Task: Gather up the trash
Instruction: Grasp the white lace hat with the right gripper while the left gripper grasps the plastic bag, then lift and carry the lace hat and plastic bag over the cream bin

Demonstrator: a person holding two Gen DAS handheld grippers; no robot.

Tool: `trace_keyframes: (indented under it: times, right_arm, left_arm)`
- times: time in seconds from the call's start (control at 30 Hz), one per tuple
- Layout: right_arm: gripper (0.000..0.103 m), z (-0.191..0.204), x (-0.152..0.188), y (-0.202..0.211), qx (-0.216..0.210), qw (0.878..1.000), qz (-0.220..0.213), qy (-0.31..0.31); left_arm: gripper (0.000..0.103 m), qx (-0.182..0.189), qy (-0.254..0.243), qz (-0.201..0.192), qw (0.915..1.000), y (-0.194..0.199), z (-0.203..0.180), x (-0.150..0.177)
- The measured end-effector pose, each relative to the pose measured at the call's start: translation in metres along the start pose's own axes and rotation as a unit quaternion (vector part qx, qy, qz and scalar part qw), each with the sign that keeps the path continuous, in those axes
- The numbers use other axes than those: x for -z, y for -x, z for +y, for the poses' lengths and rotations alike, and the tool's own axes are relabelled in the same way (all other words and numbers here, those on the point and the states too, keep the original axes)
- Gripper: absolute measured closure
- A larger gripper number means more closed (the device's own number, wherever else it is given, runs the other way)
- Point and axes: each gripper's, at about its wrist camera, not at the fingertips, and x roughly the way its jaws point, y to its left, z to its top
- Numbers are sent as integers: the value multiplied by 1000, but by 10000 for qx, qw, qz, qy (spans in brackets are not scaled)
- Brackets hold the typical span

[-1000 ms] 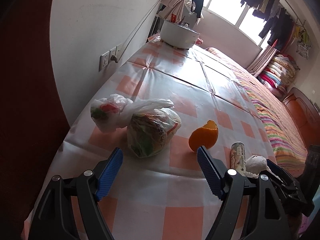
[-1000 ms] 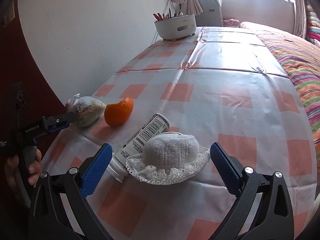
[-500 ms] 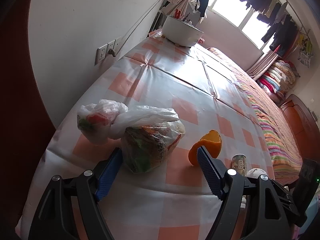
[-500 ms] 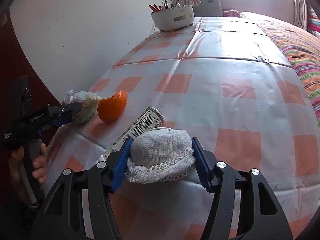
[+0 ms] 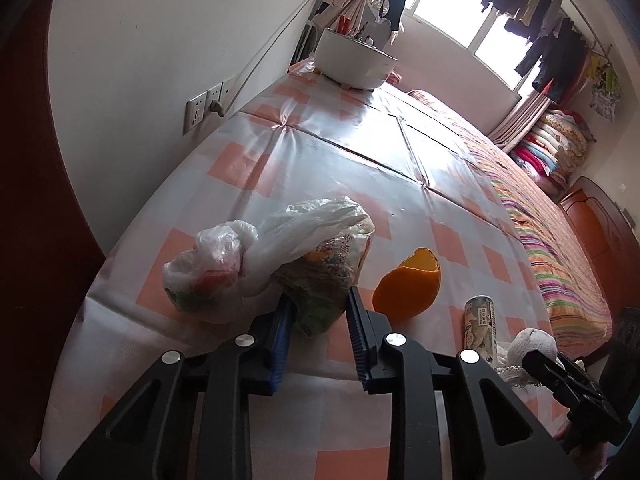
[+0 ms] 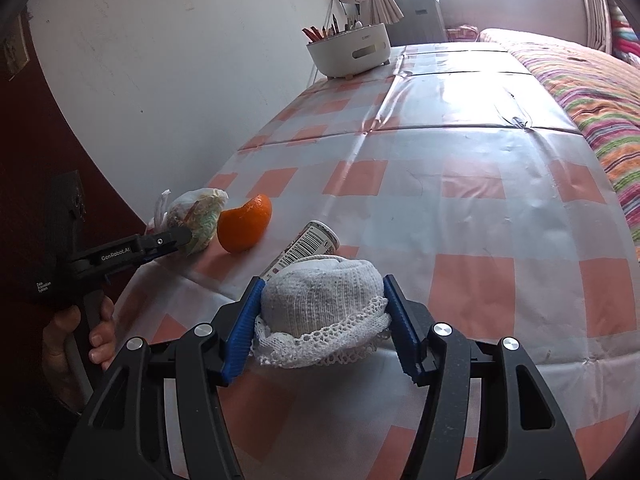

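Note:
My left gripper [image 5: 318,320] is shut on a clear plastic bag of food scraps [image 5: 324,272], which also shows in the right wrist view [image 6: 196,220]. A smaller tied bag [image 5: 208,268] hangs against it on the left. An orange peel half [image 5: 408,286] and a lying can [image 5: 480,328] rest on the checked tablecloth [image 5: 360,152]. My right gripper [image 6: 322,320] is shut on a white lace-edged cloth cap [image 6: 320,300], just in front of the can [image 6: 308,244] and right of the orange peel [image 6: 244,224].
A white holder with pens [image 6: 348,50] stands at the table's far end by the wall. A wall socket [image 5: 204,106] is on the left wall. A striped bedspread [image 6: 592,92] borders the table's right side. The table's near edge drops off below both grippers.
My left gripper moved forward and shut on the food-scrap bag, lifting it slightly. My right gripper shut on the white cap and holds it.

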Motion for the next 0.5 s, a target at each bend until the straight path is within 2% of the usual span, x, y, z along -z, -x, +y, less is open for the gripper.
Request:
trace_keyframes:
  times: [0.3, 0.5]
  right_arm:
    - [45, -4, 4, 20, -55, 9998, -199, -38]
    - [45, -8, 9, 34, -55, 9995, -289, -66]
  left_arm:
    - [79, -63, -304, -468, 9984, 27, -23, 4]
    - [79, 48, -464, -556, 9974, 38, -40, 10]
